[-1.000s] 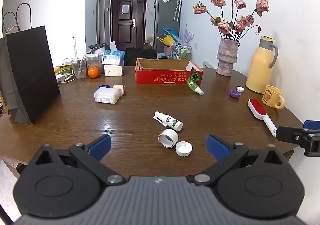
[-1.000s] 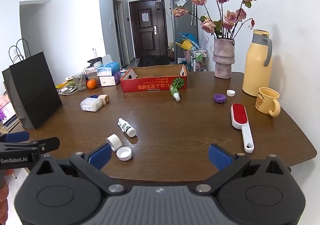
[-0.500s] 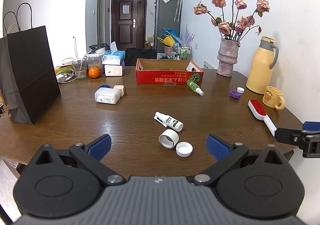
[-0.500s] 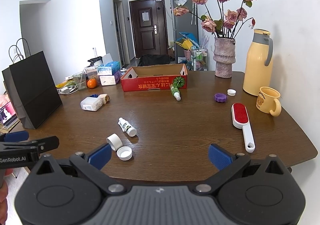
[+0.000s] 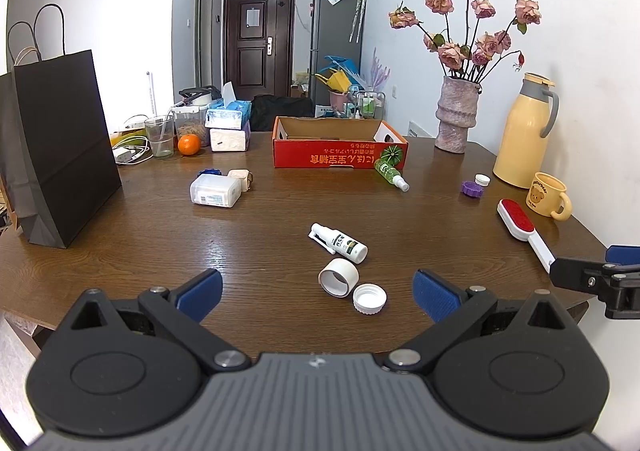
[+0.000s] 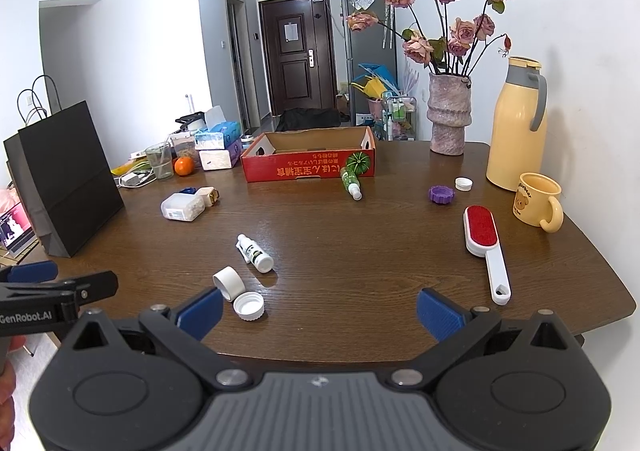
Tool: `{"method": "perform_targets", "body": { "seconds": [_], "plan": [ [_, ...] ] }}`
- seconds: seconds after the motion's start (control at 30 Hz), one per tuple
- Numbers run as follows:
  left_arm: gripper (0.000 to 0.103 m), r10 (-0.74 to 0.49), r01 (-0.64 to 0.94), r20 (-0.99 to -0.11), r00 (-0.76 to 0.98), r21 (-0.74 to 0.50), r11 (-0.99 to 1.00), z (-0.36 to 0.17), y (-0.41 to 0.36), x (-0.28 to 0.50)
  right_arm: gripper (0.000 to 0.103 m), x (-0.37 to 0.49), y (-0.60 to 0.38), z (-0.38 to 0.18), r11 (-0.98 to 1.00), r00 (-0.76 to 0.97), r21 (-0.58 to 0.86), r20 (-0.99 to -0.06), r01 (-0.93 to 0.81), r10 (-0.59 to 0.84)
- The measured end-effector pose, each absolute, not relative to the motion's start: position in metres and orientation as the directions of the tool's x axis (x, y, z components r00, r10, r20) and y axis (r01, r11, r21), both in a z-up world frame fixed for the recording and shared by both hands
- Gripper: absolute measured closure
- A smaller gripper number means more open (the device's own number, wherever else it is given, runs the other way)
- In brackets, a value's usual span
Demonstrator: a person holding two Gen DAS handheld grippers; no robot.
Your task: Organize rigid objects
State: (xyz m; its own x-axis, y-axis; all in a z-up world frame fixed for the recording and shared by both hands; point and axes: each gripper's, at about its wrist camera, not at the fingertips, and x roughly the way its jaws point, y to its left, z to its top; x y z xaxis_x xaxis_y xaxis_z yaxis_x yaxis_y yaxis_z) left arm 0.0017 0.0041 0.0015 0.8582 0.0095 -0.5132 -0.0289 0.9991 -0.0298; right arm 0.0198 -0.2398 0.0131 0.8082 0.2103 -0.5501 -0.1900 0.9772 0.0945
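Both tools, left tool point(image 5: 316, 293) and right tool point(image 6: 320, 315), are hovering spread wide and empty over the counter's point(image 5: 260, 219) near edge. Two white caps point(image 5: 352, 287) are lying just ahead, a white spray bottle point(image 5: 340, 243) beyond them, a red cardboard box point(image 5: 340, 149) farther back.

On the surface point(image 5: 160, 243) you have a small white spray bottle point(image 5: 339, 243) lying on its side, a white cap point(image 5: 338, 277) tipped over beside it, touching a flat white lid point(image 5: 369, 298). A green bottle point(image 5: 390, 173) lies against the red cardboard box point(image 5: 340, 155); a red-and-white lint brush point(image 5: 524, 229) lies flat at your right.
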Motion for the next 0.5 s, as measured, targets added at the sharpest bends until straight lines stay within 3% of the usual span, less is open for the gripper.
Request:
{"method": "perform_targets", "body": {
  "seconds": [0.5],
  "plan": [
    [0.000,0.009,-0.030,-0.514,0.858,-0.032,0.999,0.0018,0.0043,0.0024,0.000,0.0200,-0.2398,0.0120,0.977,0.808,0.095,-0.551,-0.190,0.211]
  ]
}}
